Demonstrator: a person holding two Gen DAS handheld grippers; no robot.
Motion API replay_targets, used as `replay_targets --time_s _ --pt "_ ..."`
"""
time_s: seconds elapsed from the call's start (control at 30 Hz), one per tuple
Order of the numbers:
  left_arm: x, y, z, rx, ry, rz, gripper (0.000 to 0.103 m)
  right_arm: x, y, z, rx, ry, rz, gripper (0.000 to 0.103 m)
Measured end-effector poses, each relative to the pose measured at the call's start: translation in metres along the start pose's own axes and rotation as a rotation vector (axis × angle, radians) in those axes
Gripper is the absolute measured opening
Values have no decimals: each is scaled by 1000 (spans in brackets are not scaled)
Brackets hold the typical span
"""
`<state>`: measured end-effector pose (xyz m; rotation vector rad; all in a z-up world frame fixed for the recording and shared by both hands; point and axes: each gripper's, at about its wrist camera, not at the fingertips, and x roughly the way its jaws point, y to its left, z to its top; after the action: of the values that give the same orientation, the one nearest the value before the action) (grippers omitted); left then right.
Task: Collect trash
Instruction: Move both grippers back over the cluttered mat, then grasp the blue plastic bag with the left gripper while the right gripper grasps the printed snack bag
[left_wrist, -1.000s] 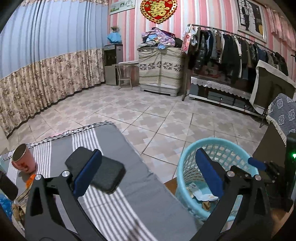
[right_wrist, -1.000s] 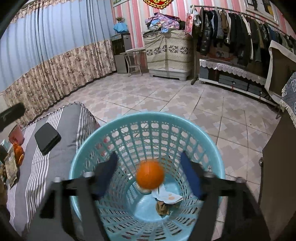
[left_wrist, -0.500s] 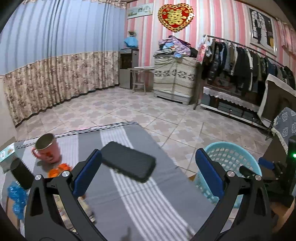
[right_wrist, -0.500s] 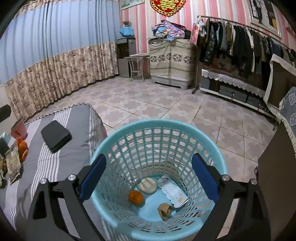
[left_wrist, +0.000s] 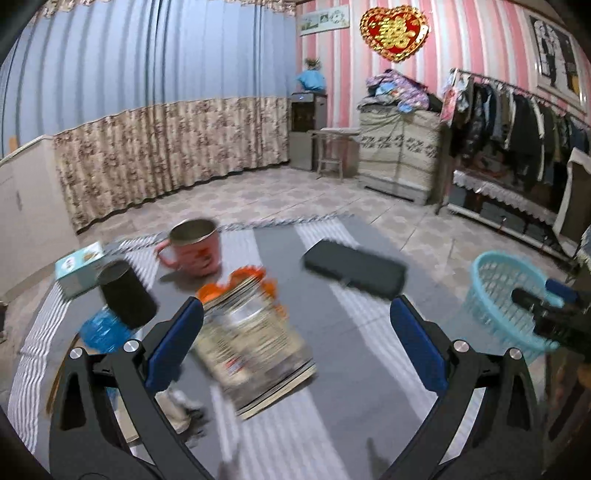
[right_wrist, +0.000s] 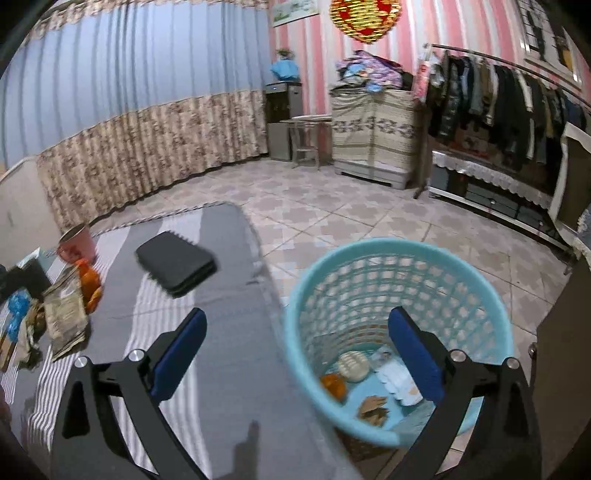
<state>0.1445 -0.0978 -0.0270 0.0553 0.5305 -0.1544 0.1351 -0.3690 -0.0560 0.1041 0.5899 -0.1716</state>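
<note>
A light blue mesh basket (right_wrist: 399, 258) stands on the floor beside the table; it also shows in the left wrist view (left_wrist: 495, 280). In it lie an orange (right_wrist: 333, 384), a pale round piece, white paper and brown scraps. My right gripper (right_wrist: 297, 350) is open and empty, above the table edge and the basket's near rim. My left gripper (left_wrist: 295, 343) is open and empty above a worn magazine (left_wrist: 251, 339) on the striped cloth. Orange peel (left_wrist: 255, 277) lies just behind the magazine. Crumpled trash (right_wrist: 29, 325) lies at the table's left end.
A pink mug (left_wrist: 195, 247), a black case (left_wrist: 354, 267), a black cylinder (left_wrist: 127, 291), a small box (left_wrist: 75, 267) and blue plastic (left_wrist: 99, 332) are on the table. A clothes rack (left_wrist: 517, 122) and cabinet (left_wrist: 399, 155) stand at the back.
The orange dropped from my right gripper into the basket. My left gripper swung left from the basket over the table to the magazine. My right gripper shifted left toward the table.
</note>
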Motion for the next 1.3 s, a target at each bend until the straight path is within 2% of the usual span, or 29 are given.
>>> replay_targets --time_s 0.1,0.23,0.37,0.63,0.7,0.77,1.0,1.1,1.17,1.3 --pt "0 23 -16 -14 28 16 98 0 22 -5 -37 8 38 97" --pt "1 62 -33 -85 64 49 98 -2 51 -8 -81 23 76 97" --pt "5 100 -43 -127 125 98 98 -6 73 -8 -105 11 43 97" --pt "13 150 -47 -144 152 164 98 -2 104 -11 -144 12 48 97" --pt "17 161 -45 -159 153 159 98 2 114 -11 -158 31 60 97" --pt "22 171 -42 -166 151 185 98 9 124 -14 -160 60 82 97" --pt "46 189 -28 -145 174 193 97 25 147 -26 -197 138 134 97" --pt "58 195 -27 -162 205 159 82 28 156 -26 -192 156 166 97" --pt "65 199 -30 -176 231 132 66 30 163 -27 -196 160 175 97" --pt "74 202 -37 -207 270 78 42 34 185 -28 -228 173 197 97"
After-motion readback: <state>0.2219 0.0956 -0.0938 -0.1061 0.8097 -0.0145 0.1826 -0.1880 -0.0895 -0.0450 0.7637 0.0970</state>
